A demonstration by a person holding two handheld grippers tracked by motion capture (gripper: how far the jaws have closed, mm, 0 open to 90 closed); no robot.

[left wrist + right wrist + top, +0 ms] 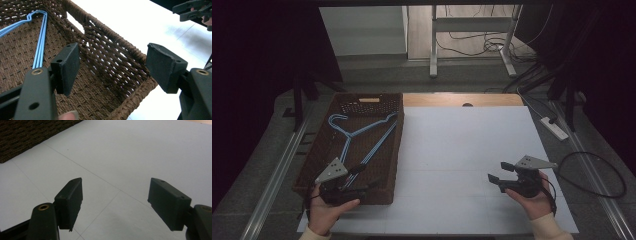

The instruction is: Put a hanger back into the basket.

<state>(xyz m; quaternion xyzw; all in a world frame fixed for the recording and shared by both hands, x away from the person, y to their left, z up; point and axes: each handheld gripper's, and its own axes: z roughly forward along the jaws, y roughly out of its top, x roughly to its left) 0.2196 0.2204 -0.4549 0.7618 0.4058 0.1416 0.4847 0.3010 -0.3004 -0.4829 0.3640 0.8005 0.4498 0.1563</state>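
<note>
Blue wire hangers (362, 134) lie flat in the brown woven basket (388, 150) at the table's (462, 150) left side, hooks toward the far-left corner, long bars running toward the near end. Looks like a small stack of them; can't tell the count.

Left gripper (362, 176) hovers over the basket's near end, jaws wide apart, nothing btwn them. In the left gripper view the bars of the hangers (40, 47) run up just behind its left jaw, and the basket's right wall (117, 57) sits btwn the jaws, so the gripper is near the hangers w/o touching them.

Right gripper (504, 174) is held above the bare white table surface at near right, well apart from the basket, jaws also spread, empty.

Step in hand, as I judge it: approach for the pick, left gripper lining up on the hangers' near end. Grasp not yet made.

Next move prob calls for: drop the left gripper lower and shift it left so one jaw goes each side of the thin bars, then close firmly. Wire is slim and lies flat on the weave, so the jaws need to get low. Risk: catching the basket wall, or taking several hangers at once.
</note>
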